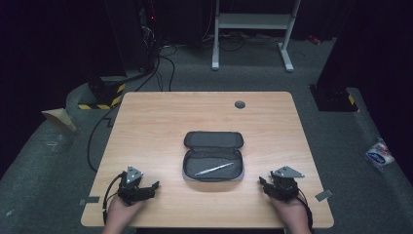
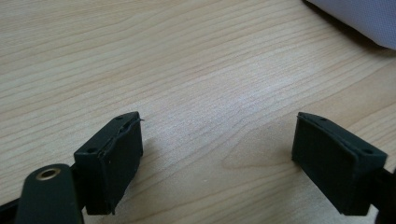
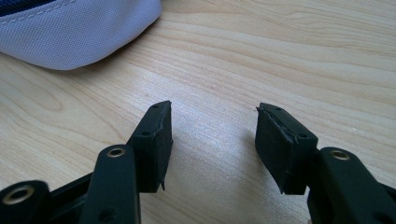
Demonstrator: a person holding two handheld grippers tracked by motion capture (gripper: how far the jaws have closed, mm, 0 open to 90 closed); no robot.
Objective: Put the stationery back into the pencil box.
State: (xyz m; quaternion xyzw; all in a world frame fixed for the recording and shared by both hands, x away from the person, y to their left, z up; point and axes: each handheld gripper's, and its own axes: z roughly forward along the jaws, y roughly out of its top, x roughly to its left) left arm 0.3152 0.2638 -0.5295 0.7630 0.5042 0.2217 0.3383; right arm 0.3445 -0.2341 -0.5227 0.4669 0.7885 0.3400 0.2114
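A grey zip case [image 1: 213, 155] lies open in the middle of the wooden table [image 1: 146, 122], with a silver pen [image 1: 214, 169] in its near half. My left gripper [image 1: 155, 187] rests near the table's front left, jaws pointing right toward the case. It is open over bare wood [image 2: 217, 140], and a corner of the case [image 2: 359, 18] shows at the top right. My right gripper [image 1: 263, 184] sits at the front right, pointing left. It is open with nothing between its jaws [image 3: 212, 126], and the case's edge [image 3: 70, 32] lies just beyond.
A round grey cable cap [image 1: 239, 104] sits near the table's far edge. On the floor are cables [image 1: 160, 68], a white desk frame [image 1: 253, 29] at the back and a small packet [image 1: 380, 153] at the right.
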